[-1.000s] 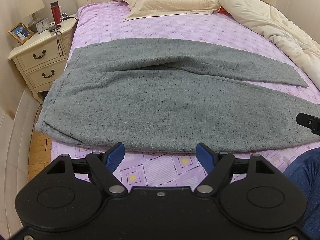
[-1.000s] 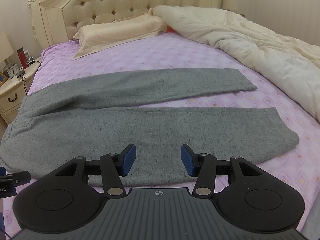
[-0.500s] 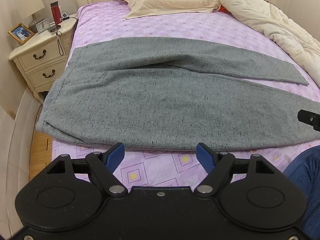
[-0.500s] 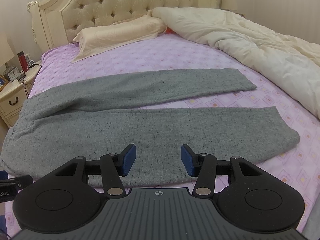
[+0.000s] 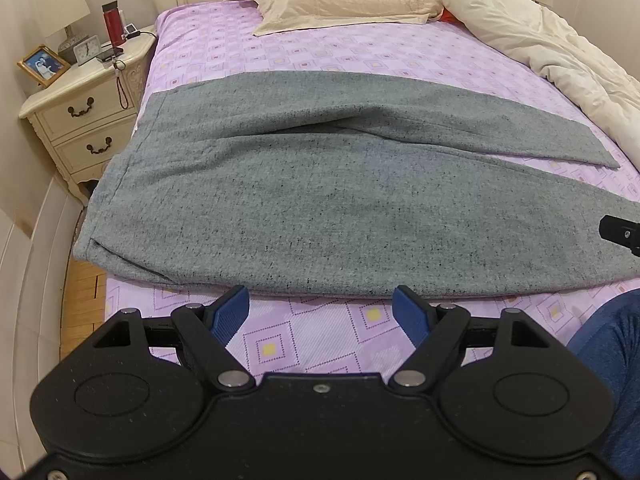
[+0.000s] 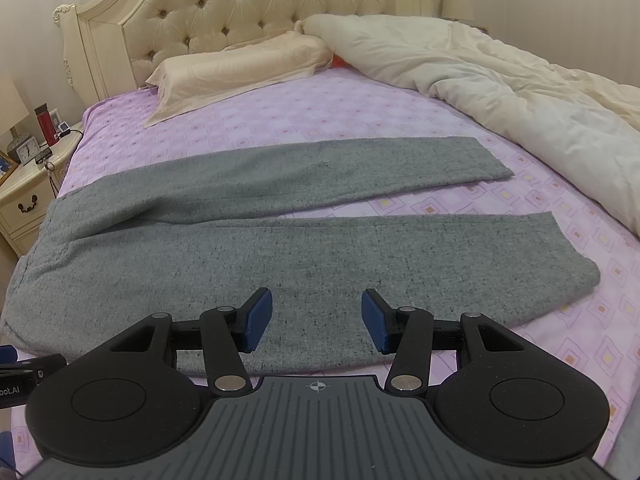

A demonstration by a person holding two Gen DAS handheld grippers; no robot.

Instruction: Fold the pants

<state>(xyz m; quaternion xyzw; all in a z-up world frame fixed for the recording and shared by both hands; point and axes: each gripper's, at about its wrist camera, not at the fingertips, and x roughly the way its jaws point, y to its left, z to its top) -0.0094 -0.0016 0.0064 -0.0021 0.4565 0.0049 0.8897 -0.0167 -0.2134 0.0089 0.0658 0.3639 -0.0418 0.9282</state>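
Observation:
Grey pants (image 5: 320, 208) lie spread flat across the purple bed sheet (image 5: 320, 60), waistband to the left, both legs running right and splayed apart. They also show in the right wrist view (image 6: 280, 248). My left gripper (image 5: 322, 314) is open and empty, just short of the pants' near edge at the hip. My right gripper (image 6: 316, 320) is open and empty, hovering over the near leg's front edge. The right gripper's body shows at the right edge of the left wrist view (image 5: 622, 234).
A cream pillow (image 6: 240, 76) and a rumpled cream duvet (image 6: 520, 96) lie at the head and far right of the bed. A nightstand (image 5: 76, 120) with lamp, clock, photo frame and red bottle stands at the left. A blue-clad leg (image 5: 612, 352) shows at the right.
Both grippers have drifted slightly; the view of the pants has shifted a little. Both stay open and the pants have not moved.

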